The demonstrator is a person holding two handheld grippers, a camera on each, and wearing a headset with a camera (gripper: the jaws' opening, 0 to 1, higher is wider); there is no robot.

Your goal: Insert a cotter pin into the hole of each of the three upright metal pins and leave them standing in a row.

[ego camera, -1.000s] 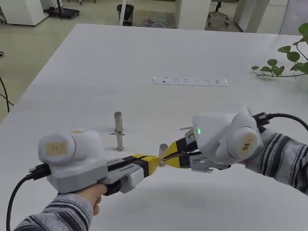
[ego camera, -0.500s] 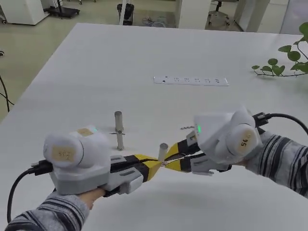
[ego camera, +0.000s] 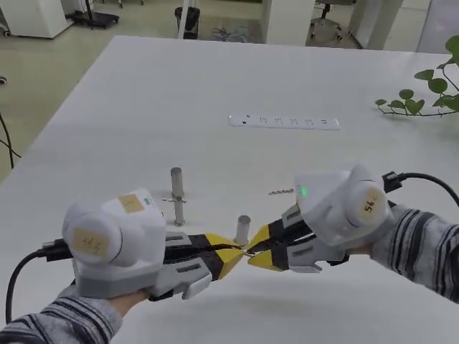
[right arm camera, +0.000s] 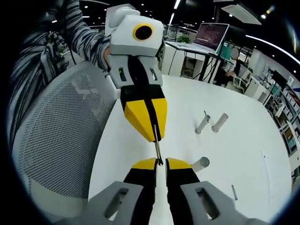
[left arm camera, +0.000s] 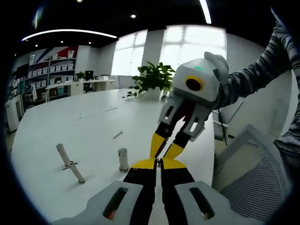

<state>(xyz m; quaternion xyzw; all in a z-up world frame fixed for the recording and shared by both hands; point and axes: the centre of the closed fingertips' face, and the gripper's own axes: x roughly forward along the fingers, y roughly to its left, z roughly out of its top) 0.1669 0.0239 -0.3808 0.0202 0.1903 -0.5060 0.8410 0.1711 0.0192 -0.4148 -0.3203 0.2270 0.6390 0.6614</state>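
When reading the head view from the left, note rear metal pin (ego camera: 176,179) and front metal pin (ego camera: 178,213) upright, one behind the other, left of centre toward the tabletop's (ego camera: 215,86) near edge, with fitted cotter pin (ego camera: 174,198) crossing at the overlap. Nearer that edge, find left gripper (ego camera: 235,252), jaws shut on held cotter pin (right arm camera: 156,143). Locate third metal pin (ego camera: 243,228) upright just behind the meeting tips. Note right gripper (ego camera: 255,254), jaws slightly apart around that cotter pin's free end; cannot tell whether clamped. Farther back, find loose cotter pin (ego camera: 281,191) lying flat.
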